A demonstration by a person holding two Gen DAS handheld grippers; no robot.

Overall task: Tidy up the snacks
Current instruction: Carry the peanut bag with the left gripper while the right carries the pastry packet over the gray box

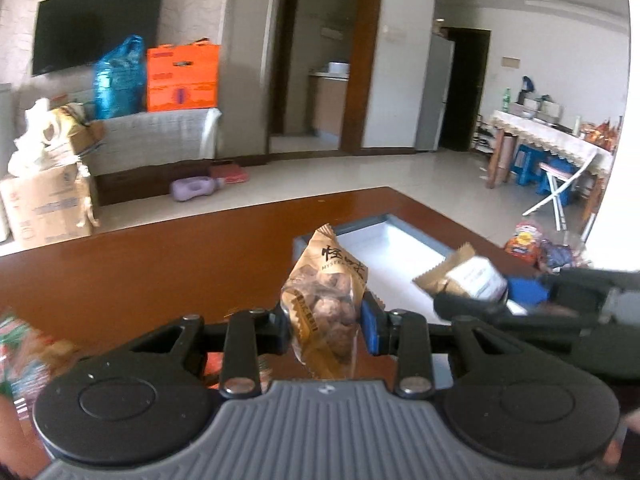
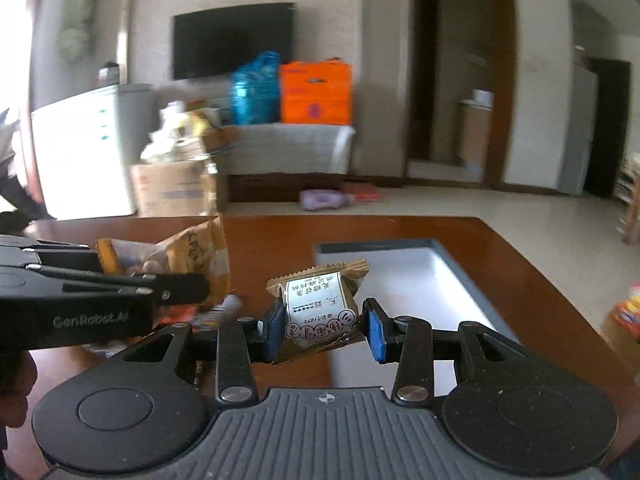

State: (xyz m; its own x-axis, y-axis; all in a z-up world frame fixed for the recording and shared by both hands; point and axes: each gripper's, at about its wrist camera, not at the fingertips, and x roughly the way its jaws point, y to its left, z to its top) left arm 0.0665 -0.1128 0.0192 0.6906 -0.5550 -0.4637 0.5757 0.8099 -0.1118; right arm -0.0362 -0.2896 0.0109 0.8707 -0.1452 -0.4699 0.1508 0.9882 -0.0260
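Note:
My left gripper (image 1: 325,322) is shut on a tan nut snack packet (image 1: 326,300) and holds it upright above the brown table, just left of the grey tray (image 1: 404,248). My right gripper (image 2: 322,326) is shut on a brown wrapped pastry with a white label (image 2: 318,306), held above the table beside the grey tray (image 2: 404,272). In the left wrist view the right gripper and its pastry (image 1: 464,276) hover over the tray's right side. In the right wrist view the left gripper's packet (image 2: 188,260) shows at the left.
Loose snack packets lie on the table at the left (image 1: 24,352) and under the left gripper (image 2: 200,312). The brown table (image 1: 160,264) ends at a far edge before the tiled floor. More snack bags lie on the floor at the right (image 1: 528,240).

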